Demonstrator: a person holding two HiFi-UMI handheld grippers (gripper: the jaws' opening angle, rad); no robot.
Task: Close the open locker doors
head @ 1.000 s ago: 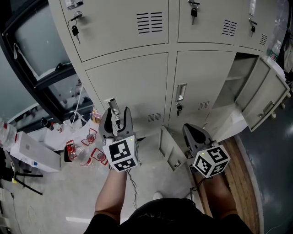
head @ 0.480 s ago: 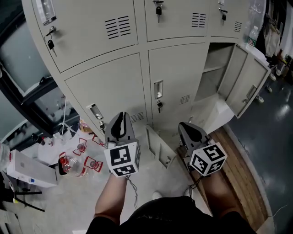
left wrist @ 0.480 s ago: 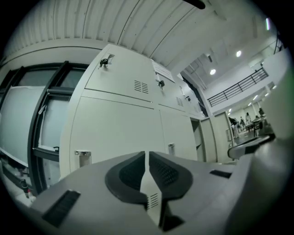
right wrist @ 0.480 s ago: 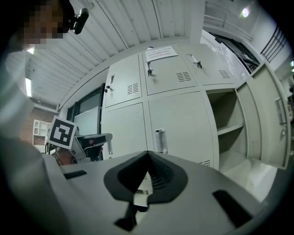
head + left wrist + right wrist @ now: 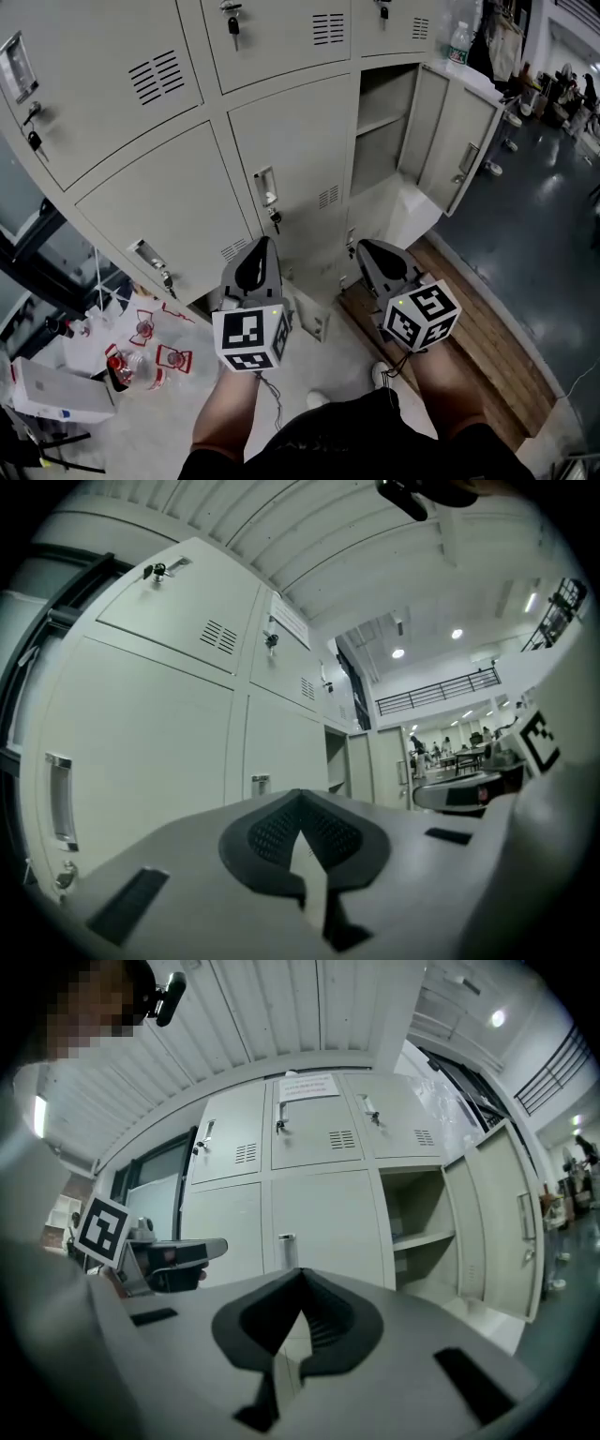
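A bank of beige lockers fills the head view. One upper-right locker stands open, its door swung out to the right. A small low door also hangs open near the floor, between my grippers. My left gripper points level at the lockers; its jaws have just closed, with nothing between them. My right gripper is shut and empty, a little left of the open locker. The right gripper view shows that open locker, its door and its shelf ahead on the right.
Bottles with red labels and a white box lie on the floor at left. A wooden platform runs along the right. Keys hang in several locks. A water bottle stands near the open door.
Both grippers have travelled right along the lockers, bringing the open locker closer to centre. The left jaws, wide apart a second ago, have closed on nothing.
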